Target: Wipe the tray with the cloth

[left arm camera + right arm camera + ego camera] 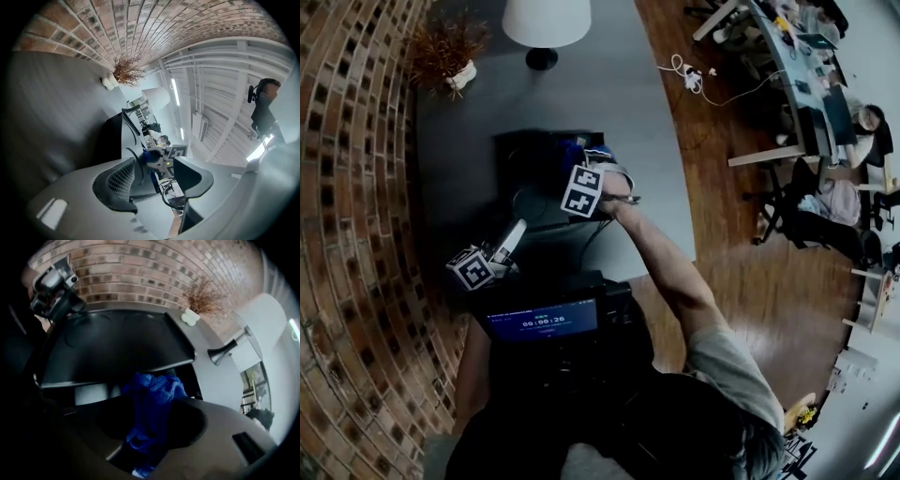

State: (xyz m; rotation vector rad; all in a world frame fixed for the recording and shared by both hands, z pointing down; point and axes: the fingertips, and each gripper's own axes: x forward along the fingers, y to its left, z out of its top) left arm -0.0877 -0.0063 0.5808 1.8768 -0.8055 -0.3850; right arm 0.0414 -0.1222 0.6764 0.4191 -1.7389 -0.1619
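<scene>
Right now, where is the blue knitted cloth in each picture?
Head view: blue knitted cloth, above centre.
Left gripper view: cloth small, centre, beyond the jaws.
Right gripper view: cloth lower centre, between the jaws.
Shared landmark: dried brown plant in a white pot.

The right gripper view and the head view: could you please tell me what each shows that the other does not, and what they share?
Only the right gripper view shows the jaws of the right hand-held gripper closed on the bunched blue cloth. Only the head view shows the timer screen, the person's arm, the wooden floor and the office desks. Both show the black tray, the cloth, the left hand-held gripper at the tray's edge, the dried plant, the lamp and the brick wall.
</scene>
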